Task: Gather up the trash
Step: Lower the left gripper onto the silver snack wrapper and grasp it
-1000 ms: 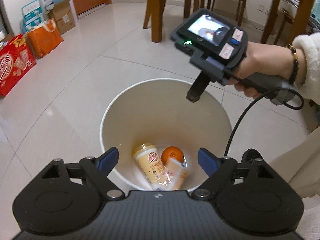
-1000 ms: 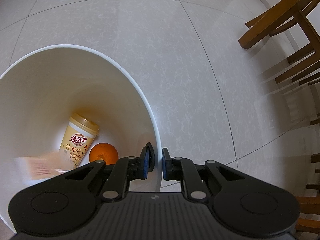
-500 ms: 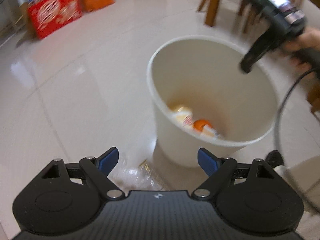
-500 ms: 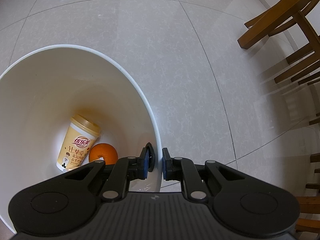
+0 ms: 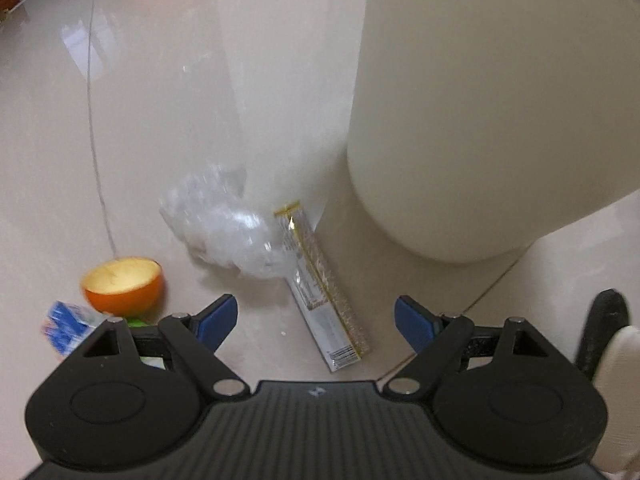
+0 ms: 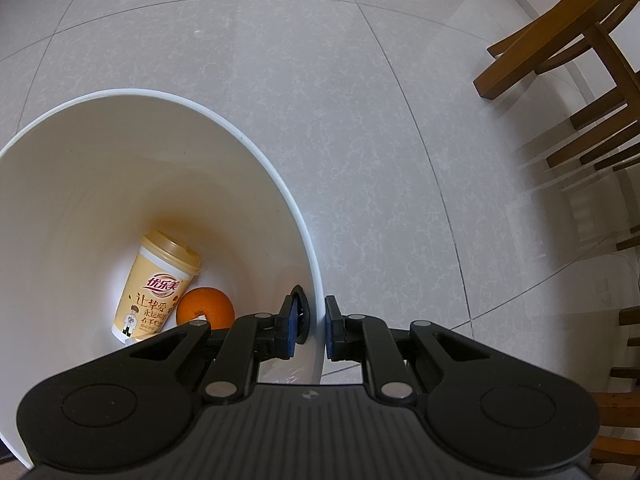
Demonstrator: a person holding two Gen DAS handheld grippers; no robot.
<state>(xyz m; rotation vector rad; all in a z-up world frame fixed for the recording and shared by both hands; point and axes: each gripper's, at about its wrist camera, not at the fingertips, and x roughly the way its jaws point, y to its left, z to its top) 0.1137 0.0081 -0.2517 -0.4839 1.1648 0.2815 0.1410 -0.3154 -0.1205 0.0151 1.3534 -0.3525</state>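
On the floor beside one white bin (image 5: 480,120) lie one crumpled clear plastic bag (image 5: 224,228), one long foil wrapper (image 5: 324,300), one hollowed orange half (image 5: 124,286) and one blue-and-white packet (image 5: 66,326) that is partly hidden, which makes four loose pieces of trash. Inside the bin (image 6: 248,148) there are one lidded drink cup (image 6: 156,284) and one orange (image 6: 206,308), with the corner of one more pale item just showing below the cup, too little of it to name. Off to the side stand wooden chairs (image 6: 560,52), at least two, though their legs overlap too much to count exactly.
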